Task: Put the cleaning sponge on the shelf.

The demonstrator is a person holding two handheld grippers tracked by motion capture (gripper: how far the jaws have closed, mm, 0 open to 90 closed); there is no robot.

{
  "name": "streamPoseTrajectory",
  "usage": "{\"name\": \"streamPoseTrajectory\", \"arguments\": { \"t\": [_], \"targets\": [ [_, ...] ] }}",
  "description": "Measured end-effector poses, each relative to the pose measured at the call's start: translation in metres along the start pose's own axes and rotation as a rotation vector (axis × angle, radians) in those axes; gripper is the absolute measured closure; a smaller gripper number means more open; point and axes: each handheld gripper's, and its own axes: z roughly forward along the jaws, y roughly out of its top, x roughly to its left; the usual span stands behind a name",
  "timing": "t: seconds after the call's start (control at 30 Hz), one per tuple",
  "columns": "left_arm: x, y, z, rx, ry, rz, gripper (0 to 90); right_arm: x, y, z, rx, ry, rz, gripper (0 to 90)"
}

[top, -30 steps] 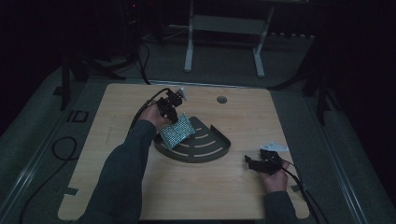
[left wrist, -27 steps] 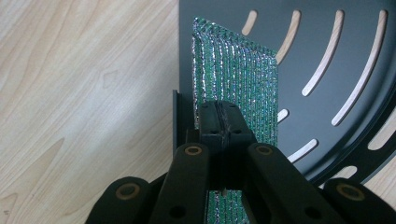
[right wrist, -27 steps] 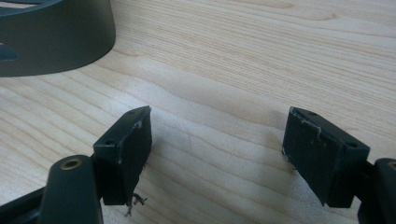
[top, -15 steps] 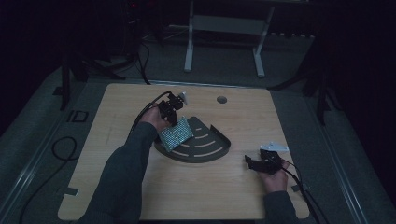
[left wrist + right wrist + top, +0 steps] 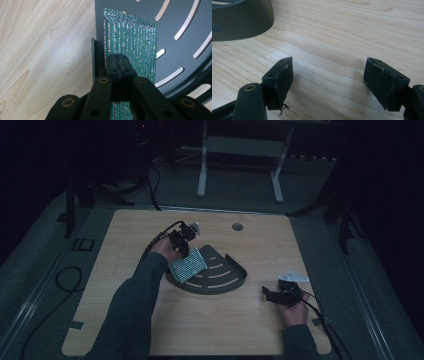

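A green glittery scouring pad (image 5: 187, 266) hangs tilted over the left straight edge of a dark grey quarter-round slotted tray (image 5: 220, 281) in the middle of the wooden table. My left gripper (image 5: 181, 242) is shut on the pad's upper end. In the left gripper view the jaws (image 5: 117, 65) meet on the thin pad (image 5: 130, 37), with the tray (image 5: 180, 25) beneath it. My right gripper (image 5: 270, 295) rests open on the table to the right of the tray. Bare wood shows between its jaws (image 5: 328, 80), and the tray's curved wall (image 5: 242, 22) is at the upper left.
A round cable hole (image 5: 237, 226) sits near the table's far edge. Cables trail from both grippers, and one loops on the floor at the left (image 5: 65, 275). A white frame (image 5: 202, 165) stands behind the table. Wide bare wood lies in front of the tray.
Hardly anything: the left gripper and the pad have shifted only slightly over the tray's edge. The right gripper has stayed where it was.
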Motion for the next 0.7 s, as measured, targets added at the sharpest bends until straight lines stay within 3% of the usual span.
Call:
{"name": "streamPoseTrajectory", "arguments": {
  "t": [0.7],
  "targets": [
    [0.0062, -0.0029, 0.0076, 0.056, 0.026, 0.0, 89.5, 0.0, 0.0001, 0.0001, 0.0, 0.0, 0.0, 23.4]
  ]
}}
